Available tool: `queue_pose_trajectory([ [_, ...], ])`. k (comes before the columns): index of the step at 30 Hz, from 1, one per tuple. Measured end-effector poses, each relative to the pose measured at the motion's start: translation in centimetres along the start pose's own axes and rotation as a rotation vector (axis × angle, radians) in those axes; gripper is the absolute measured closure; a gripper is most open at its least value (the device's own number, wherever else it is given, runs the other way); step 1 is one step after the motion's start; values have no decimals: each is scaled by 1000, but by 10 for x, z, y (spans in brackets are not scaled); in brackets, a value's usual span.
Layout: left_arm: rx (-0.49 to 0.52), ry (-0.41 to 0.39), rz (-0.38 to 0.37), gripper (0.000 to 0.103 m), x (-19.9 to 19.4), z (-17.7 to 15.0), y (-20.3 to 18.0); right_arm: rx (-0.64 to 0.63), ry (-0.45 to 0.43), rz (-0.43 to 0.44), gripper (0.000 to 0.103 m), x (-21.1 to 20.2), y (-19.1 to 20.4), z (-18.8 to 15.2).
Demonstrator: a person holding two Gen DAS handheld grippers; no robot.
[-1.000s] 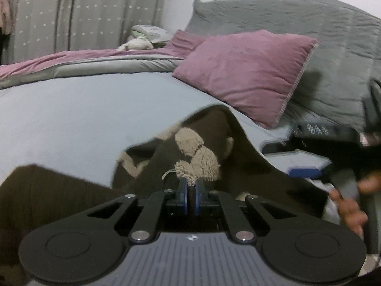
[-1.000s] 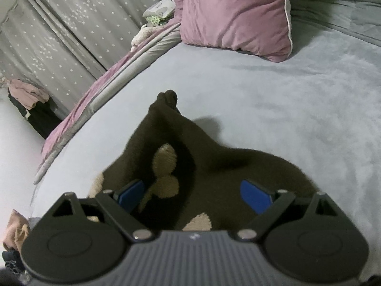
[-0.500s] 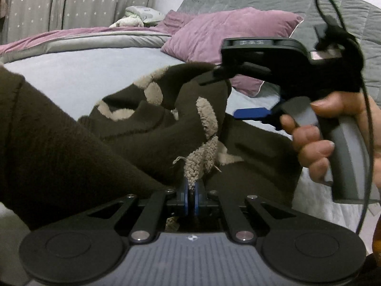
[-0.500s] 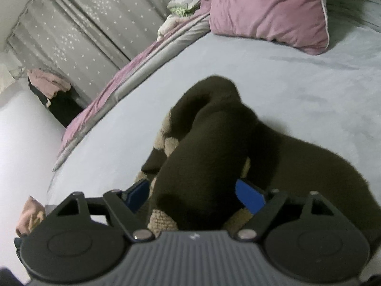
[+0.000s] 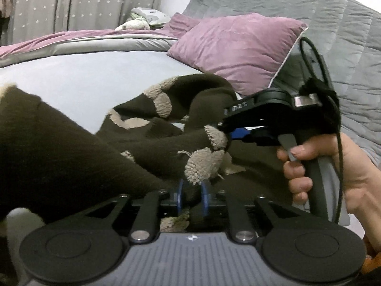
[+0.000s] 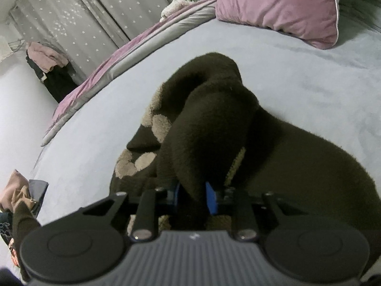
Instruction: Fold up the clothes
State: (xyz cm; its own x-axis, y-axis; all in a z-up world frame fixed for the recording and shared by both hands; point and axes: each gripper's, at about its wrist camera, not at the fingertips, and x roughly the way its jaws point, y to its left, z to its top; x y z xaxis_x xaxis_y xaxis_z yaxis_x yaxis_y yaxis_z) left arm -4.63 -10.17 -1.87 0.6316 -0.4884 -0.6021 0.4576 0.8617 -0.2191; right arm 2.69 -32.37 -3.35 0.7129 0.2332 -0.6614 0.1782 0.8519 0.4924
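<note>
A dark brown fleece garment [image 5: 71, 147] with beige patches lies bunched on the pale blue bed sheet [image 5: 83, 71]. My left gripper [image 5: 191, 195] is shut on a beige-tufted edge of it, the blue pads a narrow gap apart with fabric between them. In the left wrist view, a hand [image 5: 321, 166] holds the right gripper [image 5: 228, 131], which bites a raised fold just beyond. The right wrist view shows the right gripper [image 6: 194, 195] shut on a thick brown fold of the garment [image 6: 214, 119], which humps up in front of it.
A purple pillow [image 5: 238, 45] leans on the grey quilted headboard [image 5: 333, 35] behind the garment. A folded purple and grey duvet [image 5: 71, 40] runs along the far side, with starred curtains [image 5: 71, 0] behind. Clothes [image 6: 47, 59] hang at the far left.
The right gripper's fingers have gone from wide open to shut on a fold of the garment. The left gripper's pads stand slightly further apart than before, fabric still between them.
</note>
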Motion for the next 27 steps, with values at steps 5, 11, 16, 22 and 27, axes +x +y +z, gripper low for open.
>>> queue_pose_trajectory([
  [5, -38, -10, 34, 67, -13, 7, 7, 21, -56, -11, 21, -16, -9, 8],
  [11, -137, -8, 149, 53, -33, 20, 29, 45, -129, -86, 12, -26, -31, 16],
  [16, -192, -31, 240, 45, -40, 22, 57, 83, -128, -132, 12, -16, -53, 20],
  [22, -219, -19, 400, 43, -29, 11, 98, 91, -103, -146, 12, 7, -63, 21],
  [27, -187, 24, 534, 39, -5, -2, 130, 36, -87, -181, 9, 20, -58, 24],
])
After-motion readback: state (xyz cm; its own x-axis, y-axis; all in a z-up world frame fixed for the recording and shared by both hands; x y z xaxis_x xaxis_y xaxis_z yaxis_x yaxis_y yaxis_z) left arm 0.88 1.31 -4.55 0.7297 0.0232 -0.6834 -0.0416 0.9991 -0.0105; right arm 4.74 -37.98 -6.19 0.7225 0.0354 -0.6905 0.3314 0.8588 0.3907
